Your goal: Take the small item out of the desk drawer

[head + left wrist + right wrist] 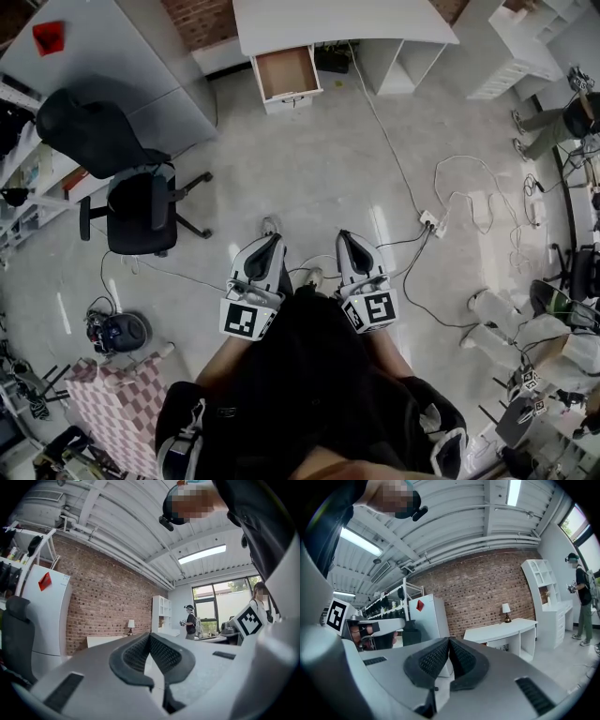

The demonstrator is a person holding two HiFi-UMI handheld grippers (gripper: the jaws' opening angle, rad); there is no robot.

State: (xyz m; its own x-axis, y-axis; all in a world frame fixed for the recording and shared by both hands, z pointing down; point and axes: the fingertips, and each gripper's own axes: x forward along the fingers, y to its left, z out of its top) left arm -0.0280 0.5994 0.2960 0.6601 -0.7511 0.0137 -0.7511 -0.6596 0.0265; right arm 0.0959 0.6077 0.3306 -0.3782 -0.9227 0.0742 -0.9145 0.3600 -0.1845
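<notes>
Grippers (267, 248) (349, 242) closed, drawer (287, 73) open well ahead, contents unclear

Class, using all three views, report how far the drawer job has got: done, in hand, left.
Done: the drawer already stands open at the white desk. In hand: nothing; the left gripper and right gripper are shut and empty, far from it. Left: walk over, reach in, lift out the item, which cannot be seen from here.

The person wears a black top (309, 375). The left gripper (270, 242) and the right gripper (345, 238) have pale grey shells with black ribbed pads (433, 660). Each carries a white cube (246, 319) printed with black square markers.
</notes>
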